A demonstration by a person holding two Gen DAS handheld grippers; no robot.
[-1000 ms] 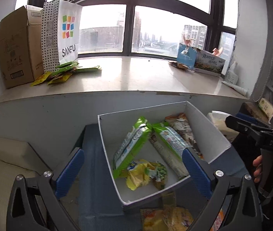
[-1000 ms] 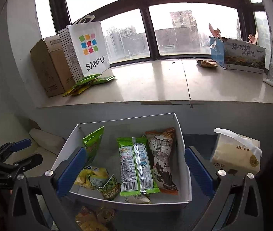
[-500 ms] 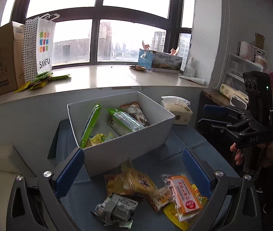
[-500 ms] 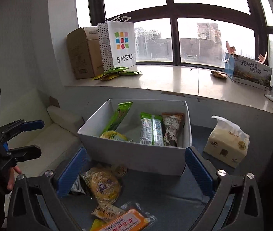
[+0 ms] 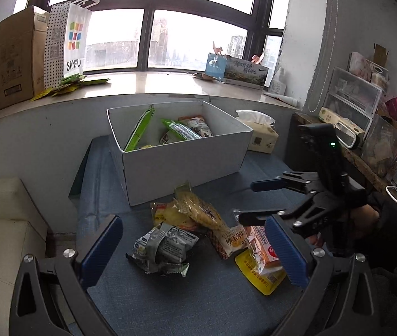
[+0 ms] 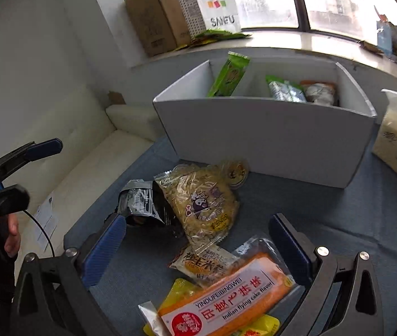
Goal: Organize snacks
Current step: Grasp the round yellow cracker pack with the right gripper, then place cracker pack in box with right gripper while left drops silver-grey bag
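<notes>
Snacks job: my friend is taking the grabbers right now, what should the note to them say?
Left gripper: open, empty, above the silver packet.
Right gripper: open, empty, over the orange cake pack.
White box: already holds green packets and a brown one.
Left to do: the pile in front of the box, including the yellow noodle bag, still lies on the blue cloth and needs boxing.

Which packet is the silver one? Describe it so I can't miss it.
Start at the white box on the blue cloth; a pile of snacks lies in front of it. The silver packet is at the pile's left edge, crinkled grey foil, partly under the clear yellow bag.
</notes>
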